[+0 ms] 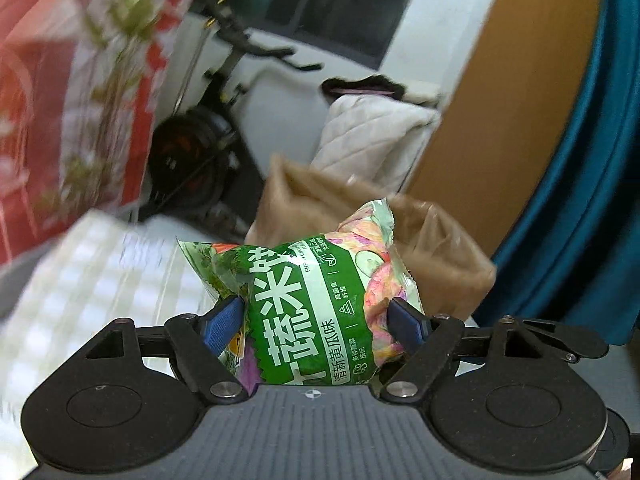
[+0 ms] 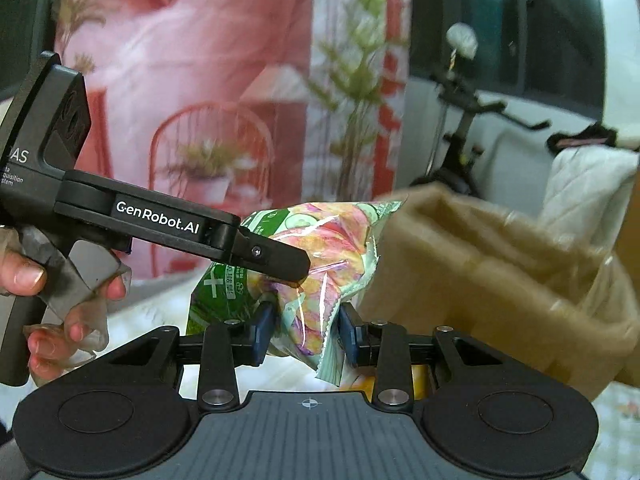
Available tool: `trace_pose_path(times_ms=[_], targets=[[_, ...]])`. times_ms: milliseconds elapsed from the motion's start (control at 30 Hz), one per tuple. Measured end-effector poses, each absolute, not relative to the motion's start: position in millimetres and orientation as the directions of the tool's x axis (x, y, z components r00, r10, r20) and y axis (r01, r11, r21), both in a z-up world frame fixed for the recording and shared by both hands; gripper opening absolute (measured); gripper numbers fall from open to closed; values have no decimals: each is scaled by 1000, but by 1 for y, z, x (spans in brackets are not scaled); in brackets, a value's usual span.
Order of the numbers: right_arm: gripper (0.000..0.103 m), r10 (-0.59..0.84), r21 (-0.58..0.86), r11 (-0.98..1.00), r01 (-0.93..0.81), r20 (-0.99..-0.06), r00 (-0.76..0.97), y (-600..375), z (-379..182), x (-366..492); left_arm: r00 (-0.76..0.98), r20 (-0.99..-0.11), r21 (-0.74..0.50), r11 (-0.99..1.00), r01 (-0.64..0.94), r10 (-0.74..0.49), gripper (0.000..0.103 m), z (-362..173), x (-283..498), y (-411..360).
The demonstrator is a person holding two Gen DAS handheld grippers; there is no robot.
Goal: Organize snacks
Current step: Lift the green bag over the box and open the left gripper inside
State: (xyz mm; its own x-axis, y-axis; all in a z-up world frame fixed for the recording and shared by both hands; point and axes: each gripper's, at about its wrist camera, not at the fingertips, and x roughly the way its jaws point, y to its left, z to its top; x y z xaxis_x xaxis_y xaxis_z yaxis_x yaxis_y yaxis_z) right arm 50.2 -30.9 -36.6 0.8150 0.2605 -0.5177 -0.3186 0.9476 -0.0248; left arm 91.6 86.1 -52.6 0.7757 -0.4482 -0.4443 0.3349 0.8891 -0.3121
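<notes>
One green snack bag (image 1: pixel 308 300) with white lettering and a pink-and-yellow picture is held off the table by both grippers. My left gripper (image 1: pixel 316 320) is shut on it across its width, with the blue pads (image 1: pixel 224 320) pressed into both sides. My right gripper (image 2: pixel 308 332) is shut on the crinkled end of the same bag (image 2: pixel 320 248). In the right wrist view, the left gripper's black finger (image 2: pixel 276 258) lies across the bag, and a hand (image 2: pixel 24 276) holds its handle. An open brown cardboard box (image 1: pixel 440 248) stands just behind the bag, to the right (image 2: pixel 480 260).
A pale checked tablecloth (image 1: pixel 80 272) covers the table below. Behind it are an exercise bike (image 1: pixel 192 160), a white quilted jacket (image 1: pixel 368 136), a red and pink backdrop (image 2: pixel 180 80), a brown panel (image 1: pixel 500 120) and teal fabric (image 1: pixel 580 200). Something yellow (image 2: pixel 400 384) lies under the right gripper.
</notes>
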Motion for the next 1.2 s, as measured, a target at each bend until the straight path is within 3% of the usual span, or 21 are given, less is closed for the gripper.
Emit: trace_pose_path(times_ms=[300, 467, 800, 933, 1200], targets=[[33, 177, -17, 980, -197, -367, 913, -112, 20, 88, 784, -403, -138, 879, 457, -471, 82, 15, 154, 12], [33, 112, 22, 994, -111, -332, 936, -161, 23, 117, 763, -427, -102, 864, 493, -486, 82, 17, 192, -28], [34, 66, 173, 985, 5, -404, 912, -210, -24, 165, 682, -555, -86, 848, 523, -477, 83, -16, 257, -60], [50, 66, 216, 976, 38, -452, 889, -209, -44, 171, 663, -596, -112, 865, 489, -452, 85, -29, 274, -53], [60, 35, 210, 975, 76, -479, 877, -209, -49, 150, 717, -551, -110, 889, 444, -426, 85, -13, 240, -10]])
